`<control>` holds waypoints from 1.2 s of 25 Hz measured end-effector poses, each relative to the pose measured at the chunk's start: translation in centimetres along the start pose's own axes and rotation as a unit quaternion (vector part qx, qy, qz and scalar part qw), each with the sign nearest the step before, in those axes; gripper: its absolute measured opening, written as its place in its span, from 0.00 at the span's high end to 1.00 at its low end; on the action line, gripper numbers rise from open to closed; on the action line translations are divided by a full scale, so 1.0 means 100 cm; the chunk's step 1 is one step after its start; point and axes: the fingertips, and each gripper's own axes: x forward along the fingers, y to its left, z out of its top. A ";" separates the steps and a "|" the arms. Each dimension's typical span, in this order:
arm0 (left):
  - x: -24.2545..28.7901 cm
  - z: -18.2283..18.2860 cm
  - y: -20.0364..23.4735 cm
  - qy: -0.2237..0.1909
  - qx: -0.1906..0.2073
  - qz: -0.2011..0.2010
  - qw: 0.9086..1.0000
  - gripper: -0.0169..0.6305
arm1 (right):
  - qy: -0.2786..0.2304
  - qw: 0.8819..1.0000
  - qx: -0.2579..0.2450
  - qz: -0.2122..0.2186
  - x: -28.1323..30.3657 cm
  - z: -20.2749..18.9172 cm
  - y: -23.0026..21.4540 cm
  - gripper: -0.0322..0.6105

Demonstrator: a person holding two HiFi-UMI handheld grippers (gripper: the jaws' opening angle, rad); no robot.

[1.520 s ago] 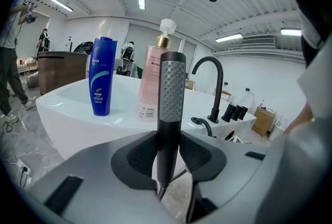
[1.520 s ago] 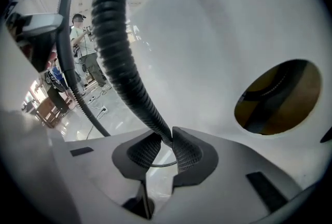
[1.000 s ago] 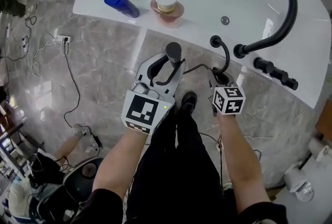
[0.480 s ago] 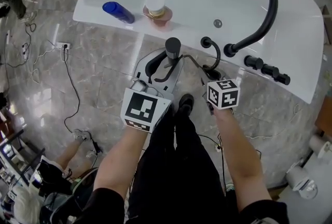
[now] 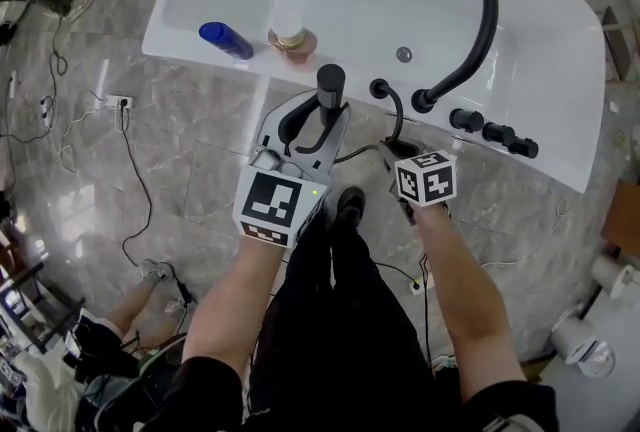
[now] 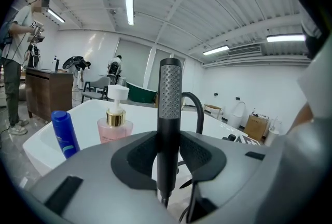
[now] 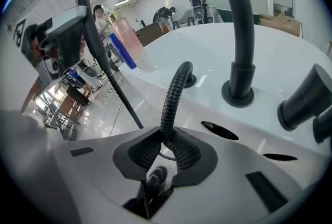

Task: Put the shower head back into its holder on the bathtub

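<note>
Nearest the person, above the marble floor (image 5: 180,150), the left gripper (image 5: 318,123) pinches the black shower head (image 5: 331,85) by its handle, held upright just short of the tub. To its right, the right gripper (image 5: 397,153) clamps the ribbed hose (image 7: 174,98), which arcs to a black ring (image 5: 379,88) on the bathtub (image 5: 570,70) rim. Along that rim stand a curved spout (image 5: 470,40) at right, and a pink pump bottle (image 5: 289,32) and blue bottle (image 5: 225,39) at left.

Bright, even light falls from long ceiling strip lamps (image 6: 129,9). The glossy white bathtub (image 5: 560,90) and polished grey marble floor (image 5: 190,170) throw soft glare. Both gripper views bulge, darkening at their corners, and the nearest parts blur.
</note>
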 end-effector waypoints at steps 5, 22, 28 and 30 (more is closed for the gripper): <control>-0.009 0.036 -0.006 -0.013 0.005 0.001 1.000 0.76 | -0.006 1.000 0.018 0.006 -0.027 0.028 0.005 0.84; -0.020 0.071 -0.019 -0.047 0.025 -0.022 0.998 0.76 | 0.027 0.999 0.027 0.026 -0.007 0.016 0.011 0.84; -0.015 0.041 -0.005 -0.048 -0.001 -0.009 0.999 0.76 | 0.011 0.997 0.048 0.052 0.030 0.043 0.016 0.84; -0.015 0.038 -0.002 -0.055 -0.005 -0.005 0.998 0.76 | 0.006 0.996 0.066 0.053 0.030 0.053 0.014 0.84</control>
